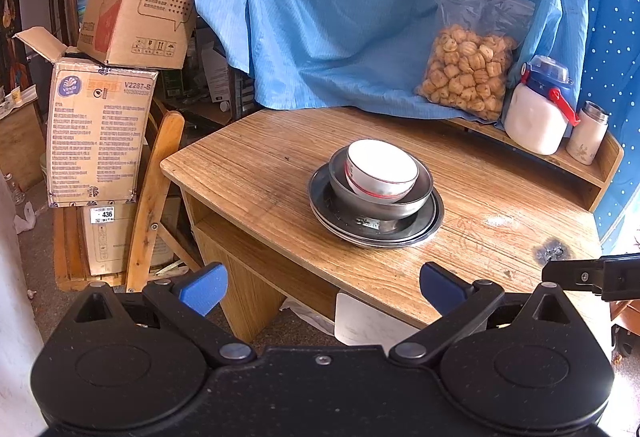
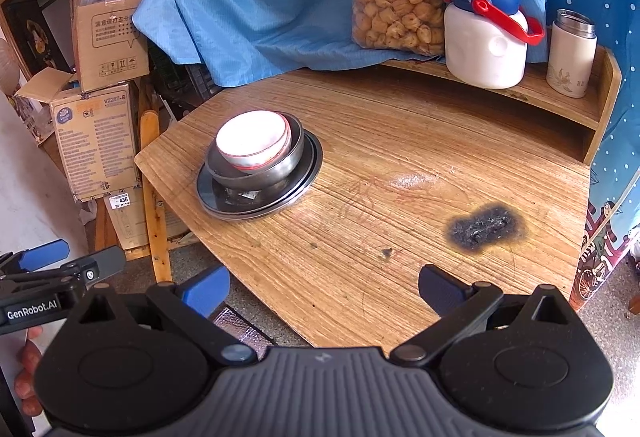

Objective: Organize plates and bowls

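Boxes: tall brown cardboard boxes [image 1: 100, 133] are piled up at the far left, off the bench.
Chair: a wooden chair [image 1: 154, 193] leans between the boxes and the bench.
Floor: grey and a bit messy under the boxes.
Bench: the wooden bench [image 1: 248, 165] has brown stripes in the wood, a shiny patch and a black burnt spot [image 2: 484, 225] near the right side.
Dishes: a white bowl [image 1: 380, 169] with a red line sits in a metal bowl [image 1: 376, 201], and that sits on stacked metal plates [image 1: 340, 225], in the middle of the bench toward its left edge.
Cloth: a big blue cloth [image 1: 340, 5] hangs behind the bench.
Shelf: a low wooden shelf [image 2: 560, 97] at the back right holds a bag of snacks [image 1: 468, 77], a white jug [image 2: 486, 49] with a blue lid, and a small cup [image 2: 570, 57] with a metal top.
Left hand-held gripper [image 1: 322, 287]: fingers wide apart, holding nothing, near the front edge, well apart from the dishes.
Right hand-held gripper [image 2: 324, 289]: fingers wide apart, holding nothing, over the front of the bench.
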